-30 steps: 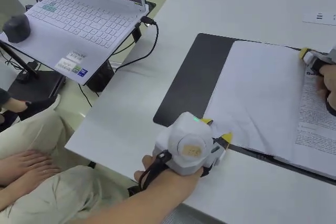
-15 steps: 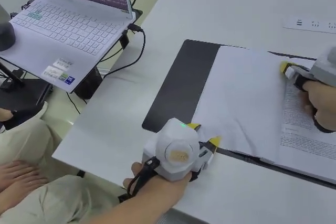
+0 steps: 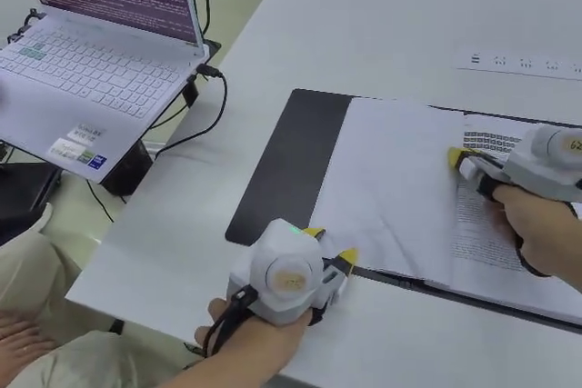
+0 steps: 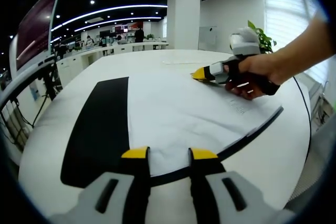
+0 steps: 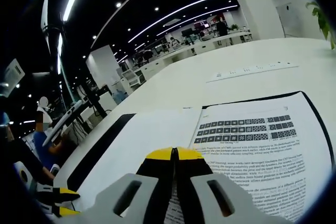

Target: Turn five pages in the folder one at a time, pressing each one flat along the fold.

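Folder [image 3: 282, 165]: lies open on the white tabletop [image 3: 382, 34], with its black cover showing on the side towards the laptop [image 3: 91, 70].
Turned page [image 3: 391, 188]: blank side up, lying over the left half of the folder. It is slightly rumpled near the folder's near edge.
Printed page [image 3: 482, 224]: face up on the right half of the folder, meeting the turned page along the fold.
Reason for the layout: judged from the task, the open spread gives both hand-held grippers access. One is placed to steady the folder's near edge while the other works the fold.
Left hand-held gripper [image 3: 331, 243]: its jaws stand a little apart, with nothing clamped between them. In the left gripper view [image 4: 169, 154] the tips sit at the folder's near edge, over the corner of the turned page. Whether they press on the paper cannot be told.
Right hand-held gripper [image 3: 459, 161]: its jaws are brought together with no gap, and nothing is seen held between them. The right gripper view [image 5: 175, 153] shows the tips low over the fold of the folder, where the turned page meets the printed one. Contact with the paper looks likely but is not certain.
Step in hand: judged to be the pressing-flat along the fold.
Power strip [image 3: 523, 63]: lies beyond the folder's far edge and is not involved.
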`<action>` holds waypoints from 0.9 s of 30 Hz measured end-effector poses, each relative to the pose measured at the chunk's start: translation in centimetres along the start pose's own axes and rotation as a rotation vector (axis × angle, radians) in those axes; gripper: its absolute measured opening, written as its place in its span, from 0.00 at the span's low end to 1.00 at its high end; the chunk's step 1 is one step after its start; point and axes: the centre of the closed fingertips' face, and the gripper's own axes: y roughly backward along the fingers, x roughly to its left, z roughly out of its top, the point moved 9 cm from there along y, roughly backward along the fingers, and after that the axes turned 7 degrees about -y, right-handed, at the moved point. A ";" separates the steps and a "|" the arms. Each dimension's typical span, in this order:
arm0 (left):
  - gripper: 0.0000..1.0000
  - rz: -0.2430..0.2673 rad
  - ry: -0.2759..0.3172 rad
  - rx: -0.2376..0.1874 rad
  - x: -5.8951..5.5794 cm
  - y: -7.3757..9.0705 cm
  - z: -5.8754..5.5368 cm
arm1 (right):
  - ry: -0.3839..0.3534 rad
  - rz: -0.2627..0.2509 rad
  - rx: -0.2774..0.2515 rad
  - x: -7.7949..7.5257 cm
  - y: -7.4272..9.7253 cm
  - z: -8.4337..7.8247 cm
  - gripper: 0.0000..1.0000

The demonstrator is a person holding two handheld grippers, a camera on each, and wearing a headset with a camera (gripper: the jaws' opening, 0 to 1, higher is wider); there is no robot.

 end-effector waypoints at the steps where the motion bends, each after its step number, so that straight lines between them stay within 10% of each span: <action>1: 0.28 0.000 0.000 -0.001 0.0 0.0 0.0 | -0.001 0.002 -0.001 0.0 0.2 -0.2 0.00; 27: 0.28 0.001 0.002 0.003 0.0 0.2 0.1 | -0.042 0.040 0.024 1.8 5.2 -4.5 0.00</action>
